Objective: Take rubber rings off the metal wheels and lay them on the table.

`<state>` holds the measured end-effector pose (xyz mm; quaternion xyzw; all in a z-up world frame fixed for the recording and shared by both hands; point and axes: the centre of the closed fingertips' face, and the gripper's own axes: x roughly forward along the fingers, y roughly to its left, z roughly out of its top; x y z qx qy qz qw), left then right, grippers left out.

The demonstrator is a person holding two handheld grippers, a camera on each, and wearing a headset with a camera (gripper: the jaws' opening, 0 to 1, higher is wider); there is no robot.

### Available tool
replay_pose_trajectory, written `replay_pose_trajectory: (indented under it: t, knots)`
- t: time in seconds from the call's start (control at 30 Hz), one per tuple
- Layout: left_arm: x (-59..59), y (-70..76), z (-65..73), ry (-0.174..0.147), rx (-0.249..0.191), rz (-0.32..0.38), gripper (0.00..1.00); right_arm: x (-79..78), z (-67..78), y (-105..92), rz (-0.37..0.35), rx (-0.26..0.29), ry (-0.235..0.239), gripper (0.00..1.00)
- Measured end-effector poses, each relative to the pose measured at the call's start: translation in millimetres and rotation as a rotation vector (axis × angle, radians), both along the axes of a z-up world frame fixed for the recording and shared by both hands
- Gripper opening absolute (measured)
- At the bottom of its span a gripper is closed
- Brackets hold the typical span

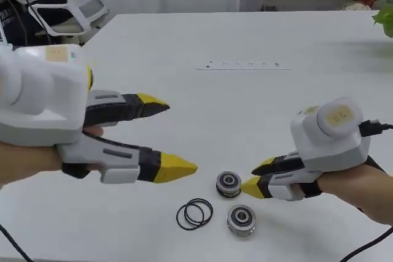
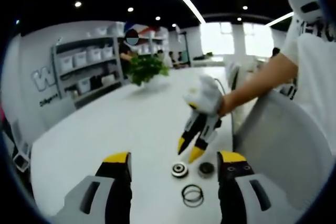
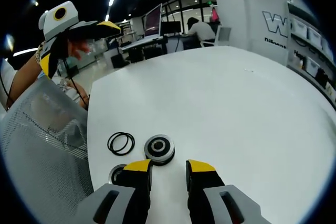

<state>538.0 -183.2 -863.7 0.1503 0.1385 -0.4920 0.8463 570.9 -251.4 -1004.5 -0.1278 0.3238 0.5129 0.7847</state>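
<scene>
Though the wall lettering [image 3: 277,22] gives only a big "W", rest blurred, 2 metal wheels [image 1: 228,183] and 2 loose rubber rings [image 1: 194,213] lie on the white table [image 1: 258,108]. Left gripper [image 1: 175,136] spread wide, empty. Right gripper [image 1: 253,177] slightly parted, tips just beside 1 wheel. Plant [image 1: 384,4] at the far corner.

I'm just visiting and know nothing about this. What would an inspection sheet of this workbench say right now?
Surface: white table, looks clean.
Job's things: far wheel and near wheel lie flat; two loose rubber rings overlap beside them.
Clutter: pale strip farther back, too small to identify.
Tools: left tool open, holding nothing; right tool slightly open, tips by the far wheel.
Cables: black cable leaves the right tool.
Surroundings: office chair, green plant.
</scene>
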Motion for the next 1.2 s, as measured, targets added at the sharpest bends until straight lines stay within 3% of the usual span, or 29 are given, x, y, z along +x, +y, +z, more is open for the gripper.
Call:
replay_pose_trajectory:
  t: [0.23,0.3,0.4,0.6,0.7,0.77,0.97,1.07,1.2]
  knots:
    - [23.6,-26.4,-10.5,-0.021,-0.006,-0.039,0.61,-3.7,-0.4,5.2,0.017,0.018,0.010,0.24]
    - [31.7,-30.6,-19.1,-0.042,0.026,-0.040,0.56,-6.2,-0.6,7.9,0.023,0.028,0.021,0.25]
    - [38.3,-36.0,-29.4,-0.046,0.045,-0.044,0.52,-7.4,-3.5,9.4,0.032,0.018,0.021,0.25]
    - [44.7,-50.9,-50.2,0.001,0.030,-0.056,0.45,-5.8,-6.3,9.5,0.026,0.020,0.029,0.25]
    - [43.6,-56.6,-70.2,0.023,0.072,-0.078,0.44,-5.5,-8.5,10.0,0.023,0.023,0.039,0.25]
    - [45.3,-57.3,-84.1,0.046,0.081,-0.065,0.44,-5.6,-10.2,10.1,0.025,0.018,0.041,0.25]
    - [44.1,-56.6,-107.8,0.104,0.070,-0.043,0.40,-4.7,-13.2,10.6,0.029,0.016,0.047,0.25]
    - [42.6,-55.9,-116.5,0.103,0.095,-0.053,0.36,-5.2,-15.7,10.7,0.031,0.009,0.051,0.25]
    - [39.5,-55.6,-126.3,0.126,0.110,-0.068,0.31,-4.9,-15.6,11.9,0.038,0.008,0.046,0.25]
